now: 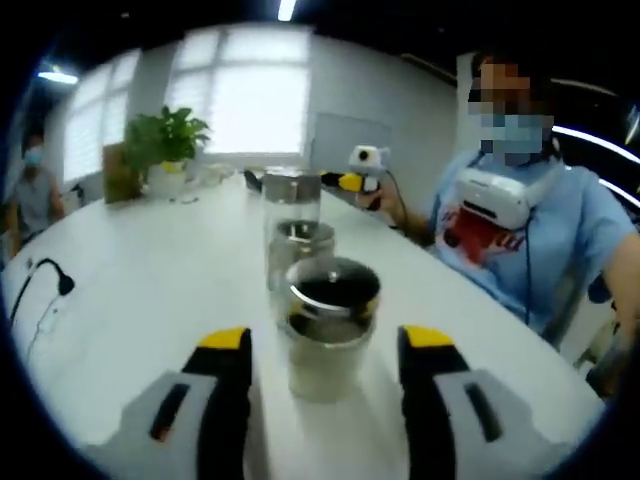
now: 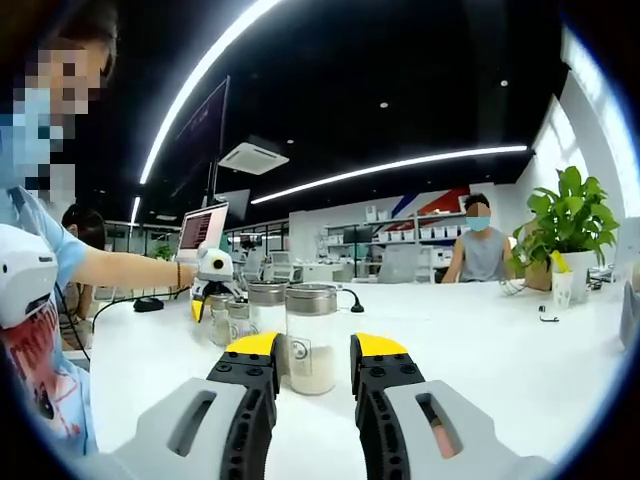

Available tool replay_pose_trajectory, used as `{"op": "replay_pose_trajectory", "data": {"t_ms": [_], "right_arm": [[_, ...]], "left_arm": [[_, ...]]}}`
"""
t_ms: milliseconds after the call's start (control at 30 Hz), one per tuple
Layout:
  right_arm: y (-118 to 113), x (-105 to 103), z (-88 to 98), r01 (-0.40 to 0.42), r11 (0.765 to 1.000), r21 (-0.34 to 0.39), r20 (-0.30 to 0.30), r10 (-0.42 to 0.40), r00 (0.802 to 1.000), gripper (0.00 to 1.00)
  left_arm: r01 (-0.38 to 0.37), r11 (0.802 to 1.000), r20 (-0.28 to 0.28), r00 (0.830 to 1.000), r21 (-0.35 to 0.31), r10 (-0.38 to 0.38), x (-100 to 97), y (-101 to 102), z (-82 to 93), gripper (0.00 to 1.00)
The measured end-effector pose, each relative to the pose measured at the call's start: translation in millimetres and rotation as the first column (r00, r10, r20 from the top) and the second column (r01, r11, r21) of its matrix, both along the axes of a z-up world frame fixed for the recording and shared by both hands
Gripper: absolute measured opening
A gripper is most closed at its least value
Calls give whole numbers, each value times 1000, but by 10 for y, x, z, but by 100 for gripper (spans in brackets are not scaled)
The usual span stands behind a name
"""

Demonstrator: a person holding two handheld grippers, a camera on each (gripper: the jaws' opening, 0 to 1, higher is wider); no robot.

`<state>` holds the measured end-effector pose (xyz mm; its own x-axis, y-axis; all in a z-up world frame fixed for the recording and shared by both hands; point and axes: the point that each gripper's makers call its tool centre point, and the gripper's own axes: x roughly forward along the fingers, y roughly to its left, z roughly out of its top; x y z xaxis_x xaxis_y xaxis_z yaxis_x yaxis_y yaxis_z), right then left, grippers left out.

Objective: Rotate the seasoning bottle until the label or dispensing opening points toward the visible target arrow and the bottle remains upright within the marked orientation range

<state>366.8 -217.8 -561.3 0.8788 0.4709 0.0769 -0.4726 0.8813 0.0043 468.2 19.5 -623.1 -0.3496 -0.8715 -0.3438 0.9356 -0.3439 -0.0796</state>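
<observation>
White bench (image 1: pixel 130 290) carrying a row of jars; left gripper (image 1: pixel 325 345) fingers are standing apart around the upright near seasoning bottle (image 1: pixel 328 325), right gripper (image 2: pixel 311 352) fingers likewise apart, rotation seemingly not yet begun.

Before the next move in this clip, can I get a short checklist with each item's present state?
1. Nearest seasoning bottle upright on the white table: ok.
2. Left gripper open, jaws on either side of that bottle: ok.
3. Left jaws touching the glass: cannot tell.
4. Right gripper open and lined up with a glass bottle that stands ahead of its jaws: ok.
5. Target arrow or marked orientation range on the table: cannot tell, none can be made out.
6. Room to turn: not ok, a second bottle stands close behind the first, a third behind that.
</observation>
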Motion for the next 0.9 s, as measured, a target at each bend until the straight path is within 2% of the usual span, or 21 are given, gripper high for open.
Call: {"op": "replay_pose_trajectory", "data": {"t_ms": [100,200,233,267,300,367,400,467,500,533,567,633,700,733,767,800,867,900], "right_arm": [[5,-1,2,-3,1000,4,1,3,1000,27],[8,0,-1,-4,1000,6,1,4,1000,27],[9,1,-3,-4,1000,6,0,4,1000,27],[10,2,-6,-4,1000,6,-1,4,1000,27],[11,2,-6,-3,1000,5,-1,3,1000,27],[19,-1,-4,-5,1000,2,1,5,1000,27],[22,0,-4,-5,1000,3,1,5,1000,27],[30,6,-3,-6,1000,5,0,6,1000,27],[34,10,-2,-7,1000,7,0,7,1000,27],[40,13,-1,-7,1000,8,-1,7,1000,27],[49,13,1,-9,1000,7,0,9,1000,27],[70,9,6,-13,1000,5,1,13,1000,27],[85,8,5,-14,1000,0,-1,14,1000,27],[86,15,3,-11,1000,1,-5,11,1000,28],[86,31,7,-6,1000,11,-9,6,1000,28],[92,47,17,-6,1000,17,-10,6,1000,29],[111,60,47,-6,1000,22,-6,6,1000,29],[130,64,71,-3,1000,17,1,3,1000,29]], "left_arm": [[-97,995,27,995,24,96,84,59,-29,65],[-194,980,69,979,44,190,110,154,-74,66],[-234,971,63,971,52,230,107,189,-90,66],[-279,959,33,960,43,278,93,204,-76,65],[-309,951,14,951,3,309,35,218,-31,65],[-366,931,73,928,12,364,-10,293,-75,69],[-406,913,109,910,32,401,-14,342,-119,71],[-469,883,141,876,24,461,-37,399,-140,73],[-512,858,134,852,23,505,-34,430,-136,72],[-535,845,103,840,-10,533,-63,432,-86,71],[-573,819,64,817,-28,573,-71,454,-46,71],[-625,778,30,778,-68,628,-66,500,22,70],[-692,719,9,720,-63,694,-62,587,25,69],[-713,701,-8,701,-15,713,-111,634,-25,69],[-729,684,-24,684,5,729,-144,659,-38,69],[-753,657,-19,658,-35,753,-135,661,0,69],[-802,597,5,598,-25,802,-150,729,-49,69],[-818,575,14,575,-31,818,-163,750,-52,69]]}}
